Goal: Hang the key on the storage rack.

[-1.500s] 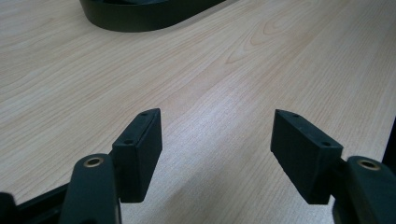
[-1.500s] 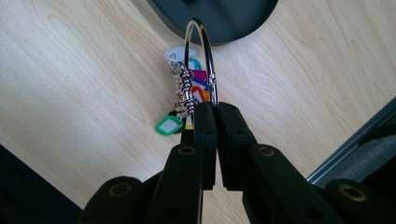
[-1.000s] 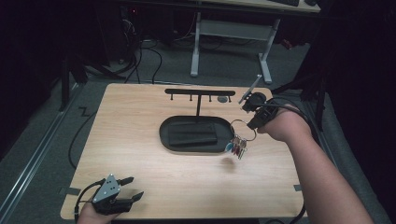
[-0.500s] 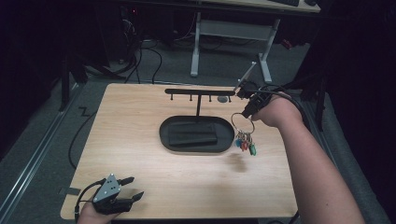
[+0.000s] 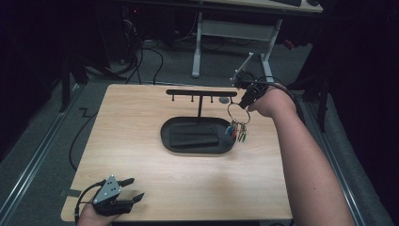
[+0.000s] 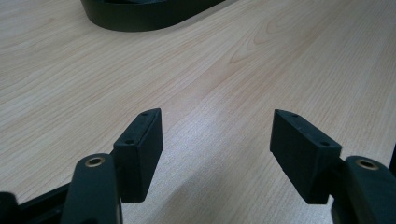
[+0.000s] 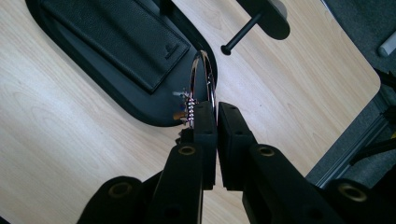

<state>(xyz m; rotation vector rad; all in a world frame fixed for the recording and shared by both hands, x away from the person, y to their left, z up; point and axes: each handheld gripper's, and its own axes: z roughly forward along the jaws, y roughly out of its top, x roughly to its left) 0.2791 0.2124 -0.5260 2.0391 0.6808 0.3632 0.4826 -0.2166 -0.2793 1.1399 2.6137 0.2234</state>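
Key ring [image 5: 238,113] with a bunch of coloured keys [image 5: 237,132] hangs in the air, pinched at its top by the right gripper [image 5: 246,101], just right of the black oval tray [image 5: 165,136] and below the right end of the black hook rack [image 5: 201,93]. In the right gripper view the jaws are pressed together on the metal ring [image 7: 203,77], the ring standing edge-on above the tray's rim [image 7: 140,112], wallet [image 7: 112,39] lying flat inside the tray. Rack peg [image 7: 240,35] just beyond the ring, not touching it. Left gripper [image 5: 123,193] rests low at the near left corner of the wooden table [image 5: 141,117], jaws spread wide with nothing between them, bare wood [image 6: 224,93] showing in the gap, well apart from the tray.
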